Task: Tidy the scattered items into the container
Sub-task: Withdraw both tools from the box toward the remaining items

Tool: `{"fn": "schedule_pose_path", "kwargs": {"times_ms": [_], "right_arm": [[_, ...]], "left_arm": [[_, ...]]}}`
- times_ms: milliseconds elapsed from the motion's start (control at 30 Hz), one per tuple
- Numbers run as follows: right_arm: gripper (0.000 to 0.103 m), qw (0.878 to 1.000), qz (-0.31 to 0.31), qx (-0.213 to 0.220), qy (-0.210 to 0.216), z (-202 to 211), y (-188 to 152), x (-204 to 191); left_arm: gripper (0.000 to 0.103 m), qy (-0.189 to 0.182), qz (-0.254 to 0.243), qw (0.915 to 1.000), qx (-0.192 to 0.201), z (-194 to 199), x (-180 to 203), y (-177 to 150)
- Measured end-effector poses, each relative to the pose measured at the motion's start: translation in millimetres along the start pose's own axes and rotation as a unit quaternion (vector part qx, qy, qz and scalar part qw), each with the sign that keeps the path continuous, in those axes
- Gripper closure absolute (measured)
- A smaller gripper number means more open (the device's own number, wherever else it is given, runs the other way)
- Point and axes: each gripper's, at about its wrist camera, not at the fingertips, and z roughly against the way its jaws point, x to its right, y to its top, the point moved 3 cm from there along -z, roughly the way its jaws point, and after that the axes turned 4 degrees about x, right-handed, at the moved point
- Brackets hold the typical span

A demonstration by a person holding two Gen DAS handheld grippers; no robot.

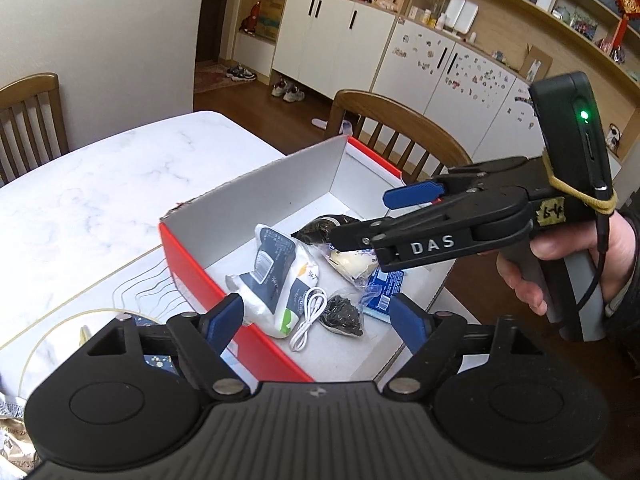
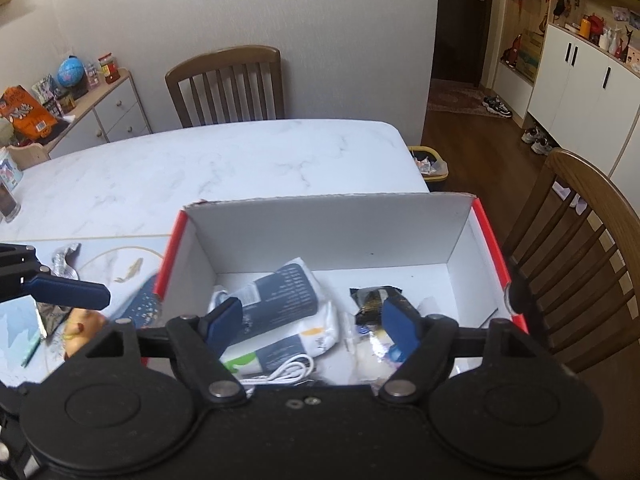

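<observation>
1. Left of the box, on the table near its front edge: several items not yet tidied, namely a crinkled silver wrapper, a dark blue starry packet touching the box's left wall, and an orange-tan item not clear enough to name.
2. Above those leftovers: left gripper, jaws spread wide, holding nothing.
3. In the red box, at the table's right edge: white-and-navy pouch, coiled white cable, black foil packet, wrapped cream bun, blue packet. By the look of it, well over half done.
4. Over the box: right gripper, fingers apart, empty.
5. Possible obstruction: box's tall left wall between leftovers and interior; wooden chair just beyond the right wall.
</observation>
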Motion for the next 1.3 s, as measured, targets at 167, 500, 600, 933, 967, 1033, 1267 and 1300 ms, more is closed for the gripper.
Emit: {"fn": "schedule_pose_path", "kwargs": {"times_ms": [167,500,600,933,967,1033,1267,1300], "right_arm": [[0.02,1.0,-0.013,0.013,0.002,10,-1,-13],[0.019,0.999,-0.032,0.019,0.001,16,-7,-47],[0.018,0.999,-0.03,0.028,0.001,20,-8,-62],[0.017,0.999,-0.027,0.036,0.011,21,-13,-112],[0.017,0.999,-0.028,0.036,0.012,20,-13,-116],[0.017,0.999,-0.028,0.035,0.014,18,-14,-126],[0.017,0.999,-0.021,0.024,0.021,11,-20,-162],[0.017,0.999,-0.021,0.024,0.021,11,-21,-166]], "left_arm": [[0.02,0.0,0.005,1.0,0.008,14,-11,-5],[0.015,-0.001,0.022,0.9997,0.009,39,-41,-24],[0.011,0.002,0.028,0.9995,0.011,46,-51,-32],[0.0,0.016,0.05,0.9983,0.025,79,-91,-63],[0.0,0.016,0.052,0.9982,0.026,82,-95,-65],[0.0,0.019,0.058,0.9977,0.029,89,-103,-71],[0.0,0.029,0.06,0.9972,0.034,105,-127,-88],[0.0,0.03,0.061,0.997,0.036,107,-130,-90]]}}
